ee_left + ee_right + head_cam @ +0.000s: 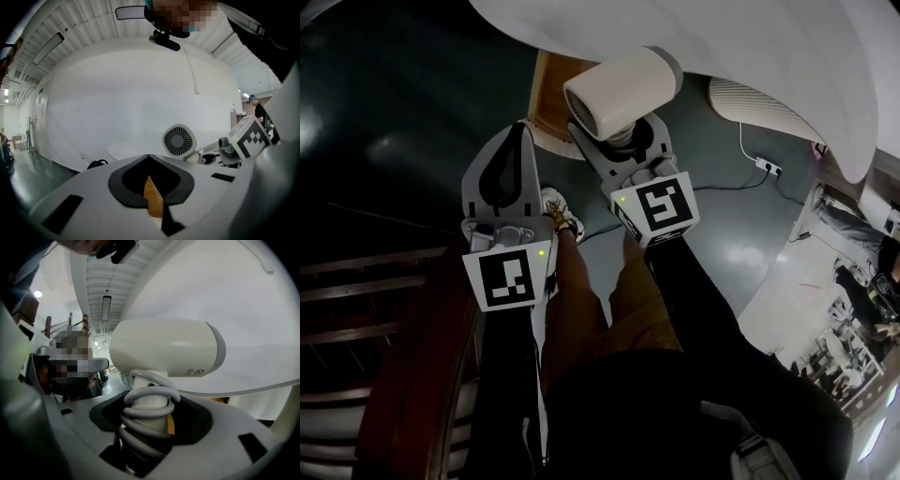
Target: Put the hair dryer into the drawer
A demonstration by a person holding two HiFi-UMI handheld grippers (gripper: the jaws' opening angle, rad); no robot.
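The right gripper (149, 425) is clamped on the handle of the hair dryer (164, 350), its jaws pressed against the pale grey cord (151, 401) coiled in several loops round that handle. The dryer is cream-white, with a short, stubby barrel set crosswise on top of the handle. A slightly greyer band rings one end, and small printed symbols sit on the side near that band.

In the head view the right gripper (628, 141) holds the dryer (619, 92) in the air. The barrel lies just under the near edge of a white round table (750, 37), and a brown wooden piece (551, 94) lies to its left.

From the left gripper view, the dryer's (178, 140) round, finned grille faces the camera.

The left gripper (149, 158) has its jaws closed tip to tip with nothing in them, and only a strip of brown wood shows through the gap. It (520, 136) hangs just left of the right one, over dark glossy floor (394, 112).
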